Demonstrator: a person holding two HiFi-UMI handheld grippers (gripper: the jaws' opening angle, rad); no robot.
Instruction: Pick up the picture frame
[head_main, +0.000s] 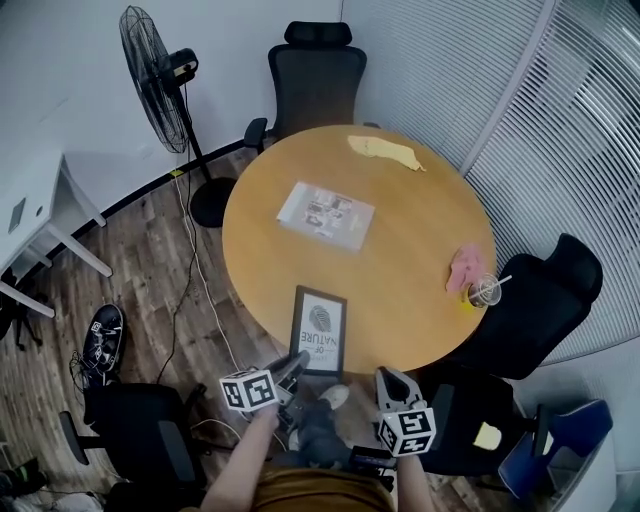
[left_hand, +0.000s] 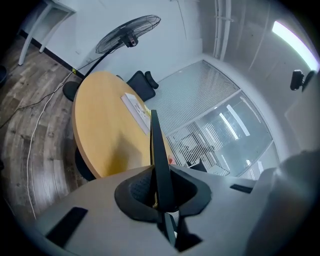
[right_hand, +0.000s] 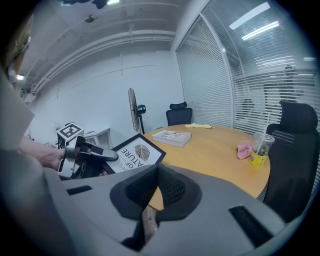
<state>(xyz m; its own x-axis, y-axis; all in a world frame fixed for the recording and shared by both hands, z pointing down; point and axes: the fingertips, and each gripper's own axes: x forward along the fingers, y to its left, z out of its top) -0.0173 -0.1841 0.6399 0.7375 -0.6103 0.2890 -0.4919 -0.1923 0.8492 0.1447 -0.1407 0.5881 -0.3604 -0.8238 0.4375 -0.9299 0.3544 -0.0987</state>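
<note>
Left tongs (head_main: 298, 362) clamped on near corner of black rectangular picture frame (head_main: 318, 328), which sits at near rim of round wooden tabletop (head_main: 420, 260). Right tongs (head_main: 392, 380) pressed together, empty, just beside that rim. Risk: single-corner pinch lets frame pivot, slip, drop past rim.

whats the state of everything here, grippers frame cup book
left gripper, fingers shut on the picture frame at its near edge
right gripper, fingers shut, empty
picture frame, tilted, overhanging the table edge
cup, upright, straw in it
book, closed, flat on the table
</note>
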